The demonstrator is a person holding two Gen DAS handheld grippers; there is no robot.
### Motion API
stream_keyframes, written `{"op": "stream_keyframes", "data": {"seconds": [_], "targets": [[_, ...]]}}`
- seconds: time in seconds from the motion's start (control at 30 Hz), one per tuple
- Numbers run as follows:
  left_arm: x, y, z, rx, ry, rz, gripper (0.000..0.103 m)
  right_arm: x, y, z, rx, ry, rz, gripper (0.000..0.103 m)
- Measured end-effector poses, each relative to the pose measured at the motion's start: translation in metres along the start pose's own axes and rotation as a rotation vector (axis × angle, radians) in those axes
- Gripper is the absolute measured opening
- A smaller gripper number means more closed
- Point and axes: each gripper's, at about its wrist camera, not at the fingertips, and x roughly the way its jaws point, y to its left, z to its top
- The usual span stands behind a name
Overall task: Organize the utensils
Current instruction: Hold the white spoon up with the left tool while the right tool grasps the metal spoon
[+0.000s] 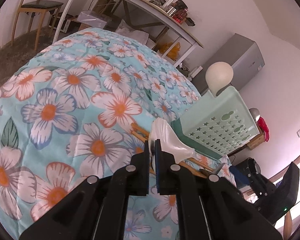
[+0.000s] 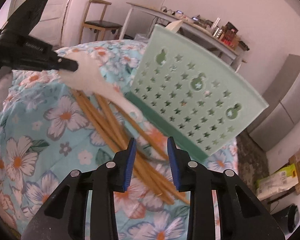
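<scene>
My left gripper (image 1: 152, 142) is shut on a white plastic spoon (image 1: 166, 138) and holds it above the floral tablecloth, just left of the pale green utensil holder (image 1: 220, 120). In the right wrist view the left gripper (image 2: 70, 65) holds the same spoon (image 2: 94, 82) over a bundle of wooden chopsticks (image 2: 114, 124). My right gripper (image 2: 152, 142) is open and empty, just above the chopsticks and next to the green holder (image 2: 190, 92). Another white spoon (image 1: 219, 74) stands inside the holder.
The table has a blue floral tablecloth (image 1: 70, 100). Behind it are a white desk (image 1: 150, 6) with clutter, a wooden chair (image 1: 38, 8) and a grey cabinet (image 1: 236, 60). Boxes (image 2: 290, 170) lie on the floor at right.
</scene>
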Motion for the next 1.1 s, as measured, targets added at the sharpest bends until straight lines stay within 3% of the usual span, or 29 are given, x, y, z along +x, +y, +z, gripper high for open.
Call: {"op": "stream_keyframes", "data": {"seconds": [0.3,0.8,1.1], "targets": [[0.002,0.005,-0.001,-0.015,0.003,-0.002,0.005,0.013,0.002,-0.010,-0.036,0.048,-0.008,0.027],[0.001,0.007,-0.001,-0.017,0.003,-0.001,0.005,0.021,0.020,0.001,-0.072,0.032,0.010,0.026],[0.002,0.007,-0.001,-0.017,0.003,0.000,0.005,0.032,0.023,0.012,-0.040,0.033,0.023,0.019]]}}
